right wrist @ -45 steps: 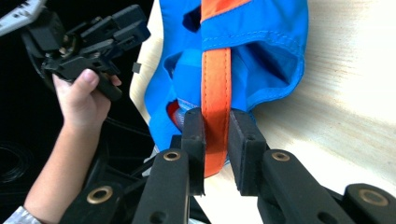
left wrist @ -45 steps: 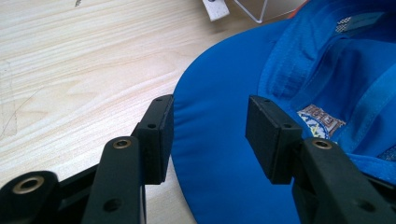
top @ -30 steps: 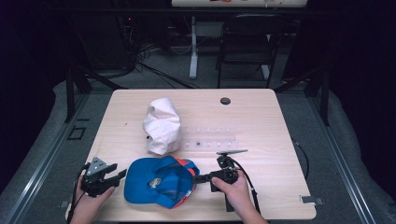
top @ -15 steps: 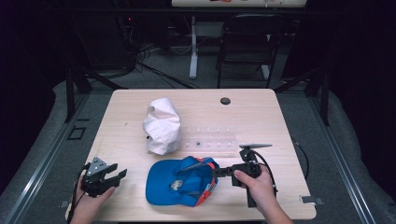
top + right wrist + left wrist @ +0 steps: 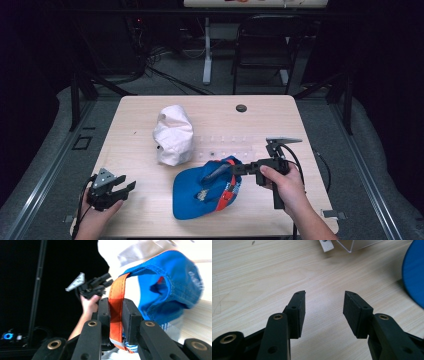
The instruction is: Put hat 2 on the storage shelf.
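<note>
My right gripper (image 5: 231, 169) clamps the orange strap (image 5: 115, 315) of the blue cap (image 5: 200, 196) and holds that side lifted, while the cap's far edge rests on the wooden table (image 5: 135, 125), near its front edge and just in front of the white cap (image 5: 173, 134). My left gripper (image 5: 122, 189) sits at the table's front left corner, well apart from the blue cap, its jaws spread wide with nothing but bare wood between them.
</note>
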`<state>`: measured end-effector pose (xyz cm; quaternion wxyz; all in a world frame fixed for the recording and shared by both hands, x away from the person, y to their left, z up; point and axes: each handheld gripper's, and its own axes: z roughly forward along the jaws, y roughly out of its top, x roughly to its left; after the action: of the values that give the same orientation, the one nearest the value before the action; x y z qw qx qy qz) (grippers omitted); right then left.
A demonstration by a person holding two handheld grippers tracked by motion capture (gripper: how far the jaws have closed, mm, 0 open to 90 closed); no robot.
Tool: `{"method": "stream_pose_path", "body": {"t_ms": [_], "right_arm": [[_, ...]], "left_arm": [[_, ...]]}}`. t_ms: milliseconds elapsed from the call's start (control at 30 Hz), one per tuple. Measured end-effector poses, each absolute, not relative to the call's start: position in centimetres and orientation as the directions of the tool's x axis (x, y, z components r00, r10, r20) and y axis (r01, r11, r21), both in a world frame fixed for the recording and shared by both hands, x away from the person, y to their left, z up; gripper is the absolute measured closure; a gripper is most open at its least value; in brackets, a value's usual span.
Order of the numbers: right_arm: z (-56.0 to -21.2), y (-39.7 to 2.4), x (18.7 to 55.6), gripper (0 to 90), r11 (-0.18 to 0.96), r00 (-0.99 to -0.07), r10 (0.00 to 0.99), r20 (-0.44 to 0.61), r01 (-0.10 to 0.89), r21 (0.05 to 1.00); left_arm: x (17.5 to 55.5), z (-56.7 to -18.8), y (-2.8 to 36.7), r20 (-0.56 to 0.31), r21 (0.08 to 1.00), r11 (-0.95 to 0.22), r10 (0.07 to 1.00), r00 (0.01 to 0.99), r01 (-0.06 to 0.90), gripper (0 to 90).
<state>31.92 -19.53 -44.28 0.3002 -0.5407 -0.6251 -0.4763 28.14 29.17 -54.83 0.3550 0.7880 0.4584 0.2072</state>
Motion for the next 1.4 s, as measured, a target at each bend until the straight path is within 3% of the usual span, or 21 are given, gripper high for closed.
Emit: {"method": "stream_pose_path", "body": {"t_ms": [633,1000,1400], "right_arm": [[-39.1,-20.2,33.1,78.4,-0.104,-0.176,0.272,0.946,0.972,0.211],[-35.6,-23.3,33.7,78.3,-0.224,-0.171,0.299,0.939,0.944,0.243],[-32.2,-23.8,36.7,78.3,-0.341,-0.17,0.327,0.93,0.896,0.283]], "left_arm": [[28.1,-54.9,29.1,-0.005,0.757,-0.317,0.872,0.49,0.572,53.3],[28.2,-54.8,29.1,-0.002,0.751,-0.326,0.868,0.496,0.574,53.3],[28.2,-54.8,29.2,-0.002,0.754,-0.327,0.866,0.5,0.57,53.3]]}}
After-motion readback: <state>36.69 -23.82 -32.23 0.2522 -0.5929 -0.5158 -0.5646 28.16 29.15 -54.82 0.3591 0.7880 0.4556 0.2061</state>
